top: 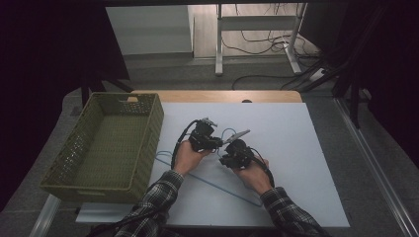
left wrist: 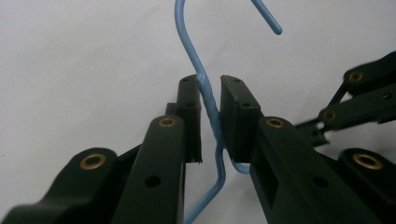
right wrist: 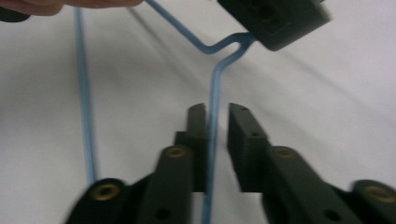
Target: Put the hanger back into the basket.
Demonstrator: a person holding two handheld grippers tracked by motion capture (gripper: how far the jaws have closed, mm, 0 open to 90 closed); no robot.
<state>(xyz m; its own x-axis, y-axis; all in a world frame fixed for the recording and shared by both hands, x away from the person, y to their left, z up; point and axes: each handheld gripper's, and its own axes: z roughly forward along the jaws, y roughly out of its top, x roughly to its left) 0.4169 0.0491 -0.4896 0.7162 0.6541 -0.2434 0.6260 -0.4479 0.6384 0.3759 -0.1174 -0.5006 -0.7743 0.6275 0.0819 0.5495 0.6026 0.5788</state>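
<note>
Both grippers meet mid-table in the high view, left gripper [top: 218, 141] and right gripper [top: 223, 159], over a blue wire hanger [top: 197, 175] lying flat on the white table [top: 296, 148]; open surface lies right, a green basket [top: 106, 185] left.

Left gripper view: jaws nearly shut, pinching the hanger's twisted neck.

Right gripper view: 2 jaws narrowly parted, wire touching 1 pad.

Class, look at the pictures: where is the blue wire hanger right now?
In the high view the blue wire hanger lies on the white table, right of the green basket, between both grippers.
</note>
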